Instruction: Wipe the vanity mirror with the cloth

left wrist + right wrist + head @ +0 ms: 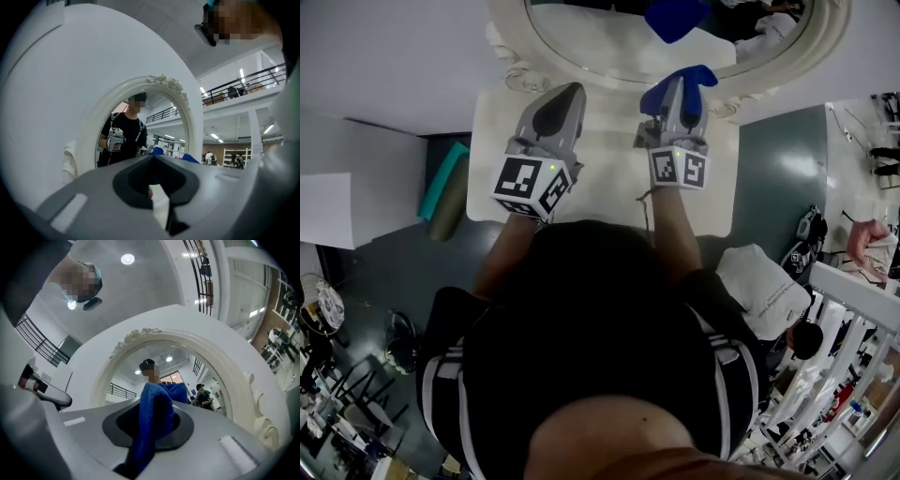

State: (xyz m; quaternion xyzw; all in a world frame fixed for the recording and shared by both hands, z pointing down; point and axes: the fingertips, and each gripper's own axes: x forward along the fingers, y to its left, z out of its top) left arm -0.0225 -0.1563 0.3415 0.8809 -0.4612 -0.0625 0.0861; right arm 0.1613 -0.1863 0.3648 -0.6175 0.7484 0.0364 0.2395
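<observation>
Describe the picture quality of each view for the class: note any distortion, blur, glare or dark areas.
Head view: even light on the mirror, but the person's head, very dark, fills the lower half. Left gripper view: fisheye bending, black corners, and the left claw is soft so close to the lens. Right gripper view: the same bending, a bright ceiling lamp, and the cloth is slightly blurred.

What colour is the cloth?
Blue: the cloth, pinched in the right gripper, shows best in the right gripper view.
</observation>
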